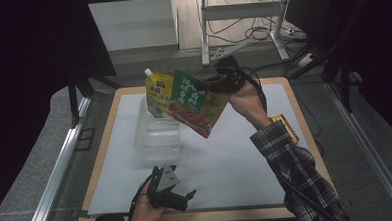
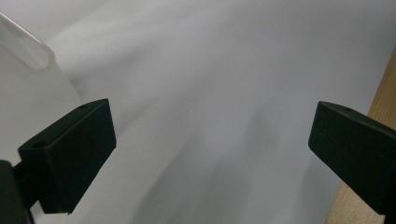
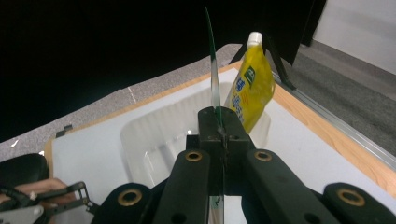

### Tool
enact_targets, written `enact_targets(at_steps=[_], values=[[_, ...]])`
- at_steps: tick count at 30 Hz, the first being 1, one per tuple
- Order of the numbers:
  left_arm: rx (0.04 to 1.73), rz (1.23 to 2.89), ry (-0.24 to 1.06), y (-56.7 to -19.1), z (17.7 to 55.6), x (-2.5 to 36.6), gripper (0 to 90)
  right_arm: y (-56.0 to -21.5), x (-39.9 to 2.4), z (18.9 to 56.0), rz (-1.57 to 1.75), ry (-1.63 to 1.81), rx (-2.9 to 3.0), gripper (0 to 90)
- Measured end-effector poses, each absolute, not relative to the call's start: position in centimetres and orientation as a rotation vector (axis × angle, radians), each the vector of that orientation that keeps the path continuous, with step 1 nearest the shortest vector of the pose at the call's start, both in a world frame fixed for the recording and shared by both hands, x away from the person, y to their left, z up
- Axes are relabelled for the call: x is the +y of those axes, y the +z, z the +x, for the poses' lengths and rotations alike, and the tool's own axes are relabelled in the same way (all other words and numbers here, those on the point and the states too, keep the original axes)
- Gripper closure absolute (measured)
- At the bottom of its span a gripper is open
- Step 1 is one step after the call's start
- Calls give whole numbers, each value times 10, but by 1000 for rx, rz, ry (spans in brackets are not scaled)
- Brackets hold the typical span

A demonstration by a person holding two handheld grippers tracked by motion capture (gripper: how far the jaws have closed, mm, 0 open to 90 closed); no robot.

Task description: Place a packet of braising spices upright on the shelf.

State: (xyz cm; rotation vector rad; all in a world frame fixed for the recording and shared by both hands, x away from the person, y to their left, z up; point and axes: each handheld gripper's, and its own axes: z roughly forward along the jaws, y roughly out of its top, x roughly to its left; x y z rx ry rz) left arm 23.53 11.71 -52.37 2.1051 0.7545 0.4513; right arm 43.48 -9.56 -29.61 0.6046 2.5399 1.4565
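My right gripper (image 1: 214,83) is shut on a green and red food packet (image 1: 196,103), holding it in the air above the clear plastic bin (image 1: 156,134). In the right gripper view the packet (image 3: 214,79) shows edge-on, pinched between the jaws of that gripper (image 3: 219,128). A yellow spouted pouch (image 1: 158,92) with a white cap stands upright in the bin, leaning at its far side (image 3: 250,88). My left gripper (image 1: 180,197) rests near the table's front edge, open and empty; its jaws stand wide apart over the white mat (image 2: 210,116).
The white mat (image 1: 236,159) covers a wooden table (image 1: 305,131). A small yellow and red box (image 1: 286,127) lies at the right, beside the plaid sleeve. A grey floor, metal rails and a cabled stand (image 1: 240,23) lie beyond the table.
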Motion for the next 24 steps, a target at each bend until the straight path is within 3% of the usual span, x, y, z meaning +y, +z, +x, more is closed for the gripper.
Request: enact_targets(at_steps=[24], values=[[747,2099,426,-523,236,118,5,-297,-34,457,592,1483,2573,895]])
